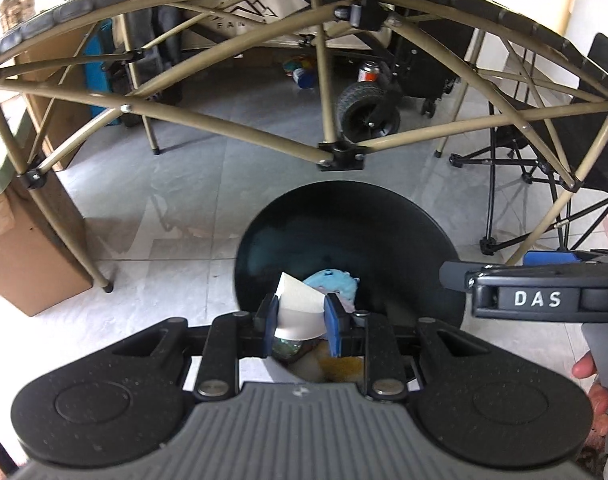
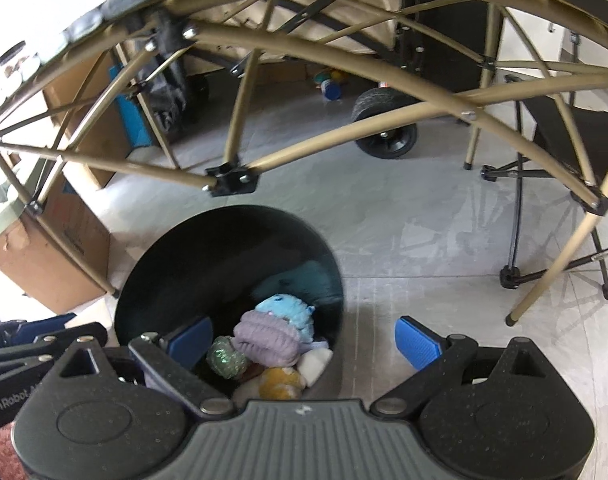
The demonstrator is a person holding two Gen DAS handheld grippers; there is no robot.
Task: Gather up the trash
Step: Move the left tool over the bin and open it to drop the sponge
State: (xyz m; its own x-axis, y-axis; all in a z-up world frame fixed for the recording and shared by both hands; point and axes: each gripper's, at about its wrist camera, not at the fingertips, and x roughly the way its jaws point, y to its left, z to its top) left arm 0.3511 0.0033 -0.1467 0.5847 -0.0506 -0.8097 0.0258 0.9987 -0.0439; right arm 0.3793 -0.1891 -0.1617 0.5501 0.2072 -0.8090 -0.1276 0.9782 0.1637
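Note:
My left gripper (image 1: 300, 322) is shut on a white folded piece of paper (image 1: 298, 306) and holds it over the open black round bin (image 1: 304, 232). The bin (image 2: 208, 248) holds a light blue plush (image 2: 286, 310), a purple knitted item (image 2: 270, 338), a green glittery ball (image 2: 226, 358), a yellow item (image 2: 280, 384) and a white piece (image 2: 314, 364). My right gripper (image 2: 304, 344) is open and empty, just above the bin's right rim. It shows at the right in the left wrist view (image 1: 536, 292).
A folding table with a tan tube frame (image 1: 340, 156) stands over the floor behind the bin. Cardboard boxes (image 1: 28, 256) stand at left, a cart wheel (image 1: 368, 112) and a can (image 1: 370, 72) at the back, a folding chair (image 1: 544, 160) at right.

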